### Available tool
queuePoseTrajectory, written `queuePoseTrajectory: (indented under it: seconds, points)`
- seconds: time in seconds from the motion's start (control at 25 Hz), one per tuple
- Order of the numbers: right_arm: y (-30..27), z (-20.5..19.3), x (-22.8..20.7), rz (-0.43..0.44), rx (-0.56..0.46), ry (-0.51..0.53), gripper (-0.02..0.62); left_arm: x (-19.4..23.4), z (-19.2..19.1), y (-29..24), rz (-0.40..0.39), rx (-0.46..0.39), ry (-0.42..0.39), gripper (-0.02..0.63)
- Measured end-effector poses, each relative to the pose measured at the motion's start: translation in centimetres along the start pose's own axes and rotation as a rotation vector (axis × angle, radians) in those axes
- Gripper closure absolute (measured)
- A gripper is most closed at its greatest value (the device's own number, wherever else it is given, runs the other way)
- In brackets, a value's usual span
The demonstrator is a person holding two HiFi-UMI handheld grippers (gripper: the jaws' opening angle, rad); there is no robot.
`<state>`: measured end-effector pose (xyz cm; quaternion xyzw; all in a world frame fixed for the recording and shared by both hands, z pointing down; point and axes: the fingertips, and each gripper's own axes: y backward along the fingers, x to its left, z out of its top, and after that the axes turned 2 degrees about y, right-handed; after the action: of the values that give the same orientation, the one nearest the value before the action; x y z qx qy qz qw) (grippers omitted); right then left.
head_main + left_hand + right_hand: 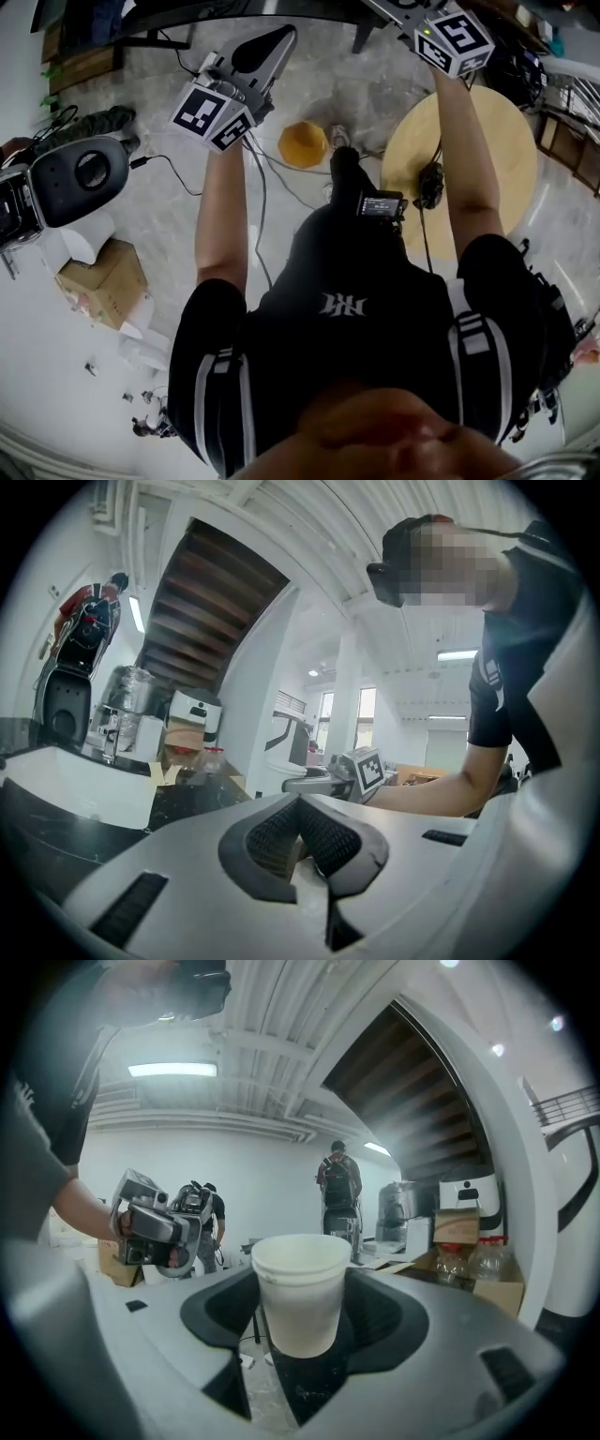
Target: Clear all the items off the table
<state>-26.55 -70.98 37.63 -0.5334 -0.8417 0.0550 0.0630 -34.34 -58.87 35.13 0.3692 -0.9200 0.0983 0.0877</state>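
While your right gripper [300, 1321] is clamped on the white cup [300, 1288], with both pads pressing its sides and the cup upright between them, your left gripper [302, 841] has its jaws closed tip to tip, and nothing can be made out between them. You hold both grippers out in front of you, well apart and roughly level, and each shows in the other's camera.

Under your right forearm lies the round wooden table [487, 141]. Its near rim curves in by your right shoulder, and its left edge runs just beside the small black device [380, 204] at your chest. In the head view, the right gripper's marker cube shows past the table's far rim.

To the left of that edge, the marbled floor [169, 225] lies open between the table and your left arm. On it are an orange object [303, 143] between your forearms and a dark cable [159, 157] trailing across. Further left, a black-and-white machine [80, 178] and a cardboard box [103, 277] sit close together and crowd that side.

Ahead of the cup, a person with a backpack [337, 1180] stands at a distance, and plastic bottles [487, 1258] sit off to the right.
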Motion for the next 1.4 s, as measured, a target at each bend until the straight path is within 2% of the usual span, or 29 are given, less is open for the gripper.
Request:
queuePoseTrajectory:
  seconds: [0.36, 0.64, 1.0, 1.08, 1.16, 1.24, 1.4]
  points:
    - [-2.4, -5.8, -1.5, 0.018, 0.062, -0.016, 0.307, 3.6, -3.7, -4.1, 0.010, 0.007, 0.053, 0.594]
    - [-3.0, -7.4, -1.8, 0.017, 0.083, -0.020, 0.298, 3.9, -5.3, -3.9, 0.019, 0.037, 0.073, 0.594]
    - [-3.0, -9.1, -1.7, 0.004, 0.121, -0.023, 0.285, 3.0, -5.6, -2.6, 0.034, 0.043, 0.068, 0.594]
    - [-3.1, -9.2, -1.8, 0.005, 0.113, -0.052, 0.234, 2.8, -5.3, -2.1, 0.040, 0.041, 0.068, 0.594]
    - [-2.8, -8.7, -2.3, -0.013, 0.061, -0.115, 0.142, 2.6, -4.9, -1.7, 0.043, 0.037, 0.063, 0.594]
    - [-1.8, -7.7, -2.9, -0.038, 0.016, -0.148, 0.140, 2.2, -4.3, -1.3, 0.046, 0.031, 0.052, 0.594]
    - [2.0, -4.9, -1.3, -0.070, -0.015, -0.130, 0.140, 0.3, -2.4, 0.6, 0.049, 0.009, 0.029, 0.594]
